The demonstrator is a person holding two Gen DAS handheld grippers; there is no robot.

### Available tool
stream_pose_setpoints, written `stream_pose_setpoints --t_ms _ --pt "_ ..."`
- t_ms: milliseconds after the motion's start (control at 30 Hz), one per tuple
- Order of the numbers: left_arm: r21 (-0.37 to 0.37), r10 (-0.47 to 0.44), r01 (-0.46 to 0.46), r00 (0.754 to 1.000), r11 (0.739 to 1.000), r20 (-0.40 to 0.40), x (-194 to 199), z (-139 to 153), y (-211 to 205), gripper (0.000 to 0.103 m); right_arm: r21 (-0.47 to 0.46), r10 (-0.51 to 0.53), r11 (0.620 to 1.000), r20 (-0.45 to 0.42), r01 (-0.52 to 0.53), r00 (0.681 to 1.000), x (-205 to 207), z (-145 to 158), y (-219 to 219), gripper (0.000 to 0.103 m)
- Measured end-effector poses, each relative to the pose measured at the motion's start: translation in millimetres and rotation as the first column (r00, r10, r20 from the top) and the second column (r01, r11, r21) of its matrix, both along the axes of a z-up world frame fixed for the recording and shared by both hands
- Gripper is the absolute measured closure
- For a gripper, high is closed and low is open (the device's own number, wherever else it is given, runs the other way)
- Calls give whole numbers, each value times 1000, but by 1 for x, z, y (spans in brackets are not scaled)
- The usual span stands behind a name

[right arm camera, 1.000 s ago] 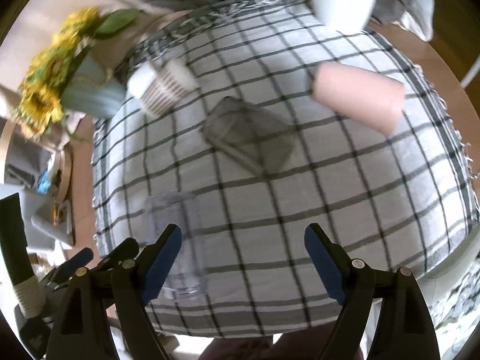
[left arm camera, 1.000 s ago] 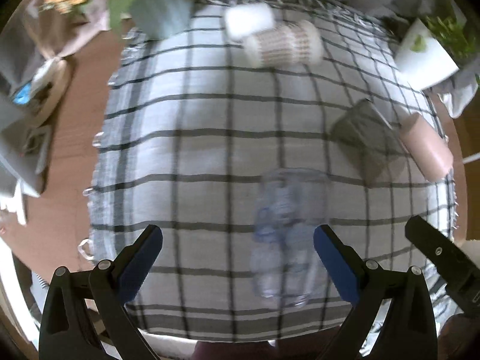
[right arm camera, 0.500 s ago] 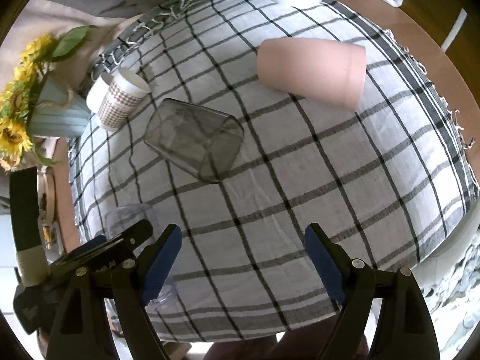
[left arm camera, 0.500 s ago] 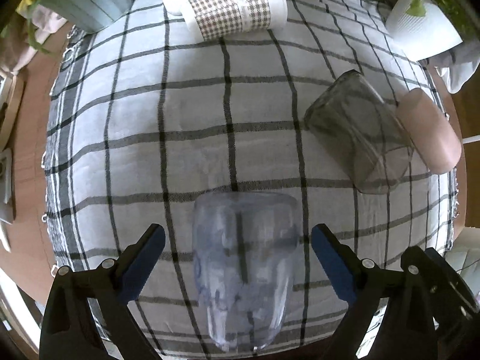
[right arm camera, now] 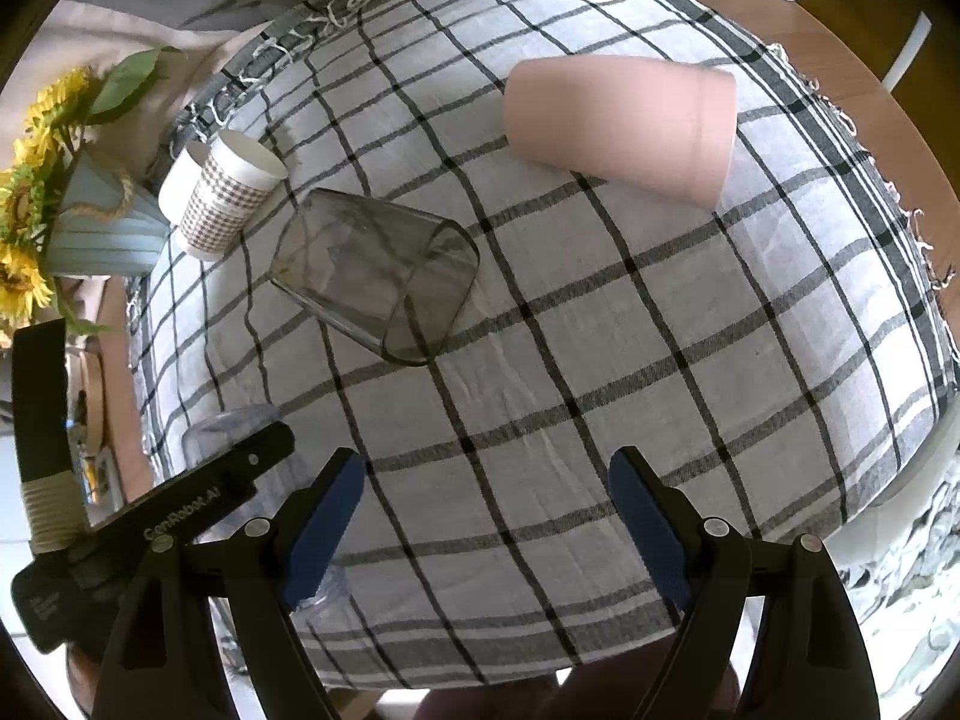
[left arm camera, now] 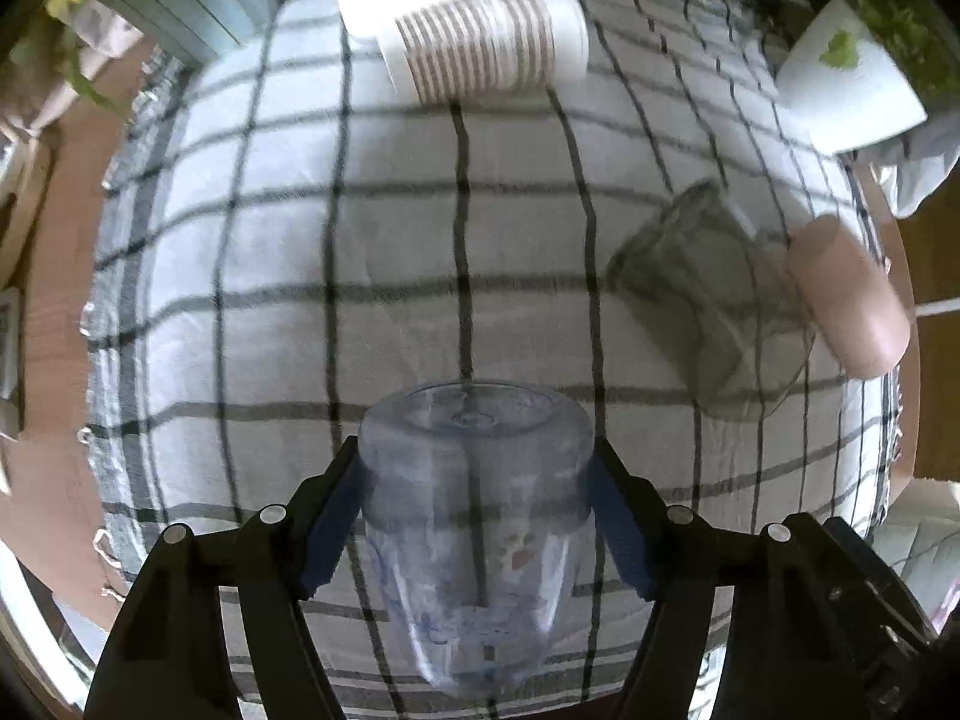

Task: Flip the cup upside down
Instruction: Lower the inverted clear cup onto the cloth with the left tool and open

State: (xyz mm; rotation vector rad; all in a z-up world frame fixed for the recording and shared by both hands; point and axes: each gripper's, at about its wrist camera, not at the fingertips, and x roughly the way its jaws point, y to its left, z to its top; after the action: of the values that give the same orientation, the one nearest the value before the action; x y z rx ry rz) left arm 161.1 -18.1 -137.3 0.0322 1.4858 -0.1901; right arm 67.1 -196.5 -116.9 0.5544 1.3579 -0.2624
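Note:
A clear bluish plastic cup [left arm camera: 474, 516] lies on its side near the front edge of the checked tablecloth [left arm camera: 300, 276], base pointing away from me. My left gripper [left arm camera: 474, 510] is shut on it, blue pads pressing both sides. In the right wrist view the cup [right arm camera: 228, 426] shows partly behind the left gripper's body at the lower left. My right gripper [right arm camera: 486, 516] is open and empty above the cloth's front part.
A smoky glass tumbler [right arm camera: 372, 276], a pink cup [right arm camera: 624, 126] and a checked paper cup [right arm camera: 231, 198] lie on their sides on the cloth. A sunflower vase [right arm camera: 90, 222] stands at the left, a white pot [left arm camera: 852, 84] at the back.
My left gripper moved forward around the clear cup and closed on it. My right gripper stayed open and hardly moved.

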Motion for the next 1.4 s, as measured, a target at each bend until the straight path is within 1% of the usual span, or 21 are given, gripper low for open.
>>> stream_pose_setpoints --t_ms 133,200,333,367,433,567,900,1233,1267,1300,1333,1400 --pt "12 5 -6 997 1000 81 1 23 2 32 -2 4 1000 28 -4 1000 2 9 1 19" --pt "10 2 -3 994 1000 108 -2 30 6 32 -7 6 1000 43 -6 999 3 15 1 19" --pt "-16 4 -2 990 1000 144 -3 39 11 32 -23 13 1000 77 -11 997 6 26 2 19" --pt "-35 -6 11 989 999 145 -1 42 10 32 -26 15 1000 81 -13 997 7 28 2 19" --pt "-29 -12 16 987 999 160 -1 43 8 32 -31 18 999 91 -16 996 7 31 2 19" --pt "-28 -14 19 986 999 167 -8 45 8 32 -51 30 998 92 -25 995 7 32 2 19" --pt "-44 -7 14 988 999 152 -32 45 11 32 -56 67 996 78 -63 995 1 29 5 19" --pt "-65 -1 10 990 998 144 -39 44 12 31 -80 85 994 76 -79 993 1 31 6 19" --pt "-68 -3 13 990 998 139 -38 43 12 31 -84 86 993 75 -80 993 1 32 6 19" --pt "-69 -5 15 991 997 135 -38 42 11 28 -86 87 993 76 -80 993 1 32 6 19" --pt "-71 -6 16 991 997 135 -37 42 10 21 -85 86 993 76 -80 993 1 32 6 19" --pt "-72 -4 15 990 997 141 -37 43 10 13 -88 84 993 77 -77 994 0 33 6 19"
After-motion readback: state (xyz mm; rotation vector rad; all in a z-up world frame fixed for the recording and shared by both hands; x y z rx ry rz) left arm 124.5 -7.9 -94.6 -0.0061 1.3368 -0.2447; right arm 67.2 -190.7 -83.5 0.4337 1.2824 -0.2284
